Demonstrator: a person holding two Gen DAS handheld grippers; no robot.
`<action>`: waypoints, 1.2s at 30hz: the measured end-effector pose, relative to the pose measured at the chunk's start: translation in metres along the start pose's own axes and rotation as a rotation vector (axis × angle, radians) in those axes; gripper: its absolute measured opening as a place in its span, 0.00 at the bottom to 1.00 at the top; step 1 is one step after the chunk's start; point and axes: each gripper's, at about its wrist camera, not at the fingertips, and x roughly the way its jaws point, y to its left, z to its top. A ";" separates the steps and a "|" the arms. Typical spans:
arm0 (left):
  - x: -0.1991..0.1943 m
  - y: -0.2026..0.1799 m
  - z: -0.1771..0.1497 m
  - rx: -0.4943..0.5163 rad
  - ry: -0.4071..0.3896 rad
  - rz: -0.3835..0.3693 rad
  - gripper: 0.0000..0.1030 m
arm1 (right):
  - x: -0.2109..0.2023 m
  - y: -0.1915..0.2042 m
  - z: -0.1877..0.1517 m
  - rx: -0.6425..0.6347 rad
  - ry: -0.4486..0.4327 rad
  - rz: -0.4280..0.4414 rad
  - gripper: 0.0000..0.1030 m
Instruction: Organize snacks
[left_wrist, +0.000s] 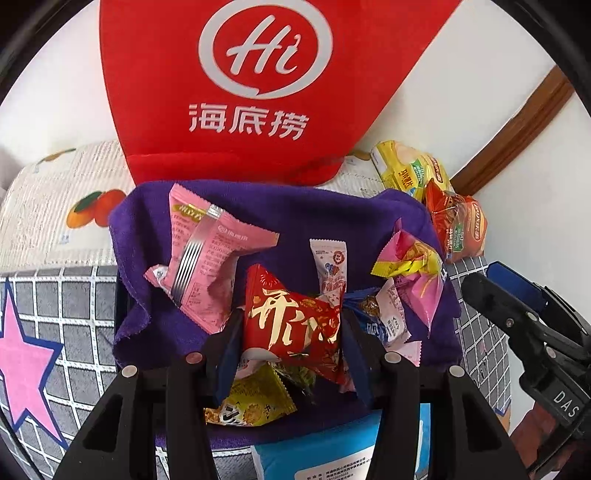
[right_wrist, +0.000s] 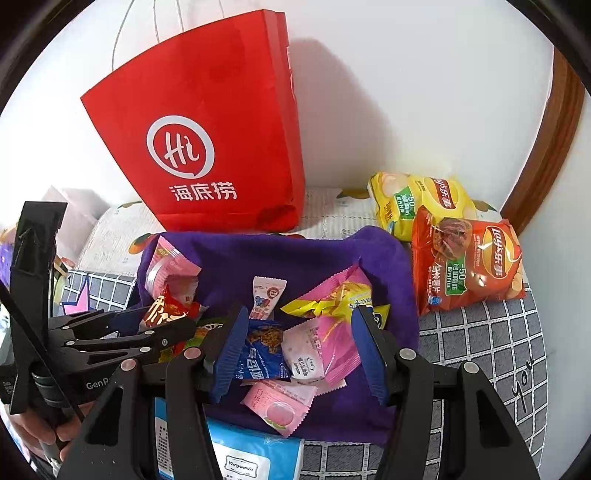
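Note:
Several small snack packets lie on a purple towel (left_wrist: 295, 206) (right_wrist: 280, 251). My left gripper (left_wrist: 291, 319) (right_wrist: 166, 317) is shut on a red packet with gold lettering (left_wrist: 295, 325) (right_wrist: 162, 310), its blue pads against both ends. Beneath it lies a yellow packet (left_wrist: 251, 402). A large pink packet (left_wrist: 207, 251) sits at the towel's left. My right gripper (right_wrist: 300, 312) (left_wrist: 491, 286) stands open above a blue packet (right_wrist: 262, 350), a white-pink packet (right_wrist: 304, 350) and a pink-and-yellow packet (right_wrist: 340, 306), with nothing pinched.
A red paper bag (left_wrist: 258, 92) (right_wrist: 207, 147) stands upright against the white wall behind the towel. Yellow (right_wrist: 417, 199) and orange (right_wrist: 469, 258) crisp bags lie at the back right. A blue tissue pack (right_wrist: 251, 454) is near the front. A hand (right_wrist: 33, 428) holds the left gripper.

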 end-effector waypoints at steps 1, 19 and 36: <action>0.000 -0.001 0.000 0.005 -0.003 0.004 0.48 | 0.000 0.000 0.000 -0.002 0.001 -0.002 0.56; -0.007 -0.006 0.001 0.036 -0.016 -0.034 0.60 | 0.001 -0.002 0.000 -0.005 0.005 -0.015 0.57; -0.035 0.001 0.001 0.029 -0.088 -0.004 0.66 | -0.009 0.001 -0.001 -0.006 -0.024 -0.031 0.57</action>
